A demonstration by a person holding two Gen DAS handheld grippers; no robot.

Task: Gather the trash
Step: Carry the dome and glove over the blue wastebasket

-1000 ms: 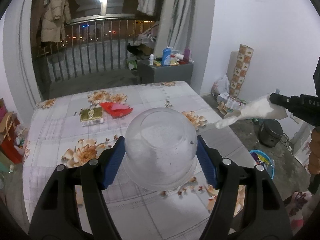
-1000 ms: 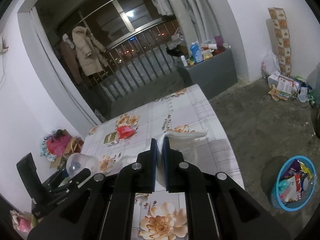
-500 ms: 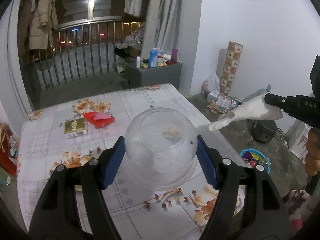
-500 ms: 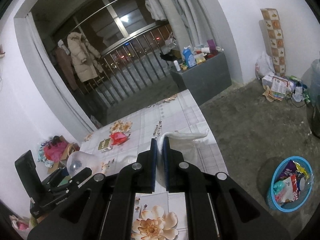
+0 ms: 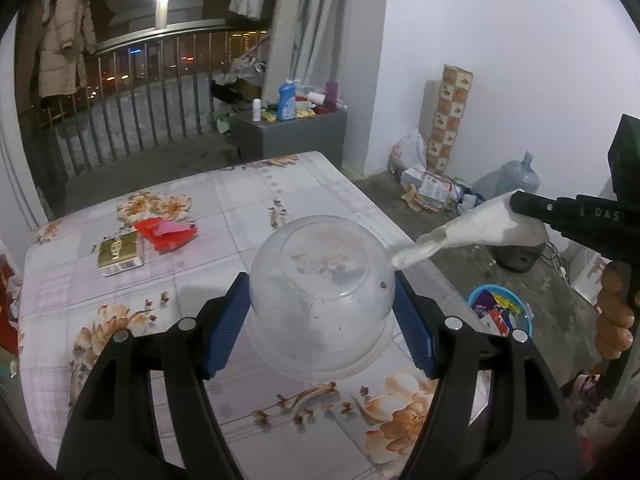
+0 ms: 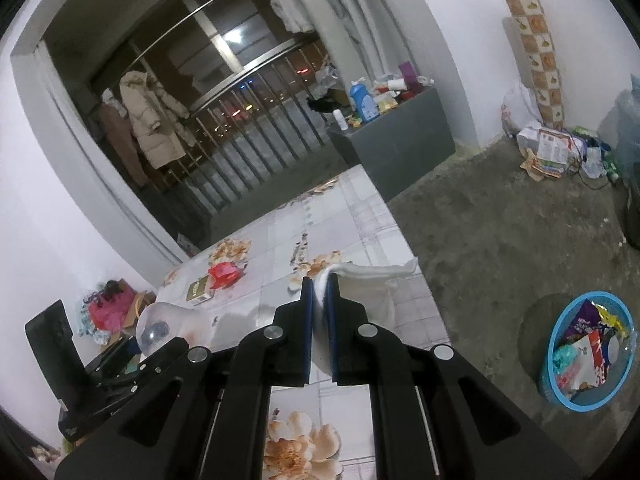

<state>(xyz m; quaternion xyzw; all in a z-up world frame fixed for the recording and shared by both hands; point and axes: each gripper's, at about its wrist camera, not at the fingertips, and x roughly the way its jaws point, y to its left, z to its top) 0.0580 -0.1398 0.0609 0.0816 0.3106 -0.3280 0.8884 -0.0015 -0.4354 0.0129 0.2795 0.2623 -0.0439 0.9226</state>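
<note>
Change since the earlier frames: both tongs had drifted toward the table's right edge, so the blue basket sat larger in the left wrist view and the table's far corner lay closer; grips unaltered.

Item 1. Left gripper (image 5: 320, 312): jaws spread wide and clamped on a clear plastic bowl (image 5: 320, 296), blue pads against its two sides. Bowl was upturned, base toward the camera; wall cloudy, speckled with dark flecks and a pale crumbly residue at the base. It was held above the near right part of the table (image 5: 240, 184). Its rim at the near side merged with the tablecloth pattern and was hard to trace.

Item 2. Right gripper (image 6: 319, 292): jaws pressed nearly together, pinching a white paper napkin (image 6: 372, 280). Napkin was crumpled and twisted, one end hanging past the fingers over the table's right edge. The pinched part was hidden between the pads. In the left wrist view, fingers of a person's hand (image 5: 614, 320) showed on this tool's handle, cut off by the frame.

Item 3. Red wrapper (image 5: 166, 234) and gold box (image 5: 120, 254): lying just beside each other toward the table's far left corner.

Item 4. Blue basket (image 6: 552, 384): on the floor beyond the table's right edge, holding mixed coloured wrappers; single pieces were not distinguishable.
</note>
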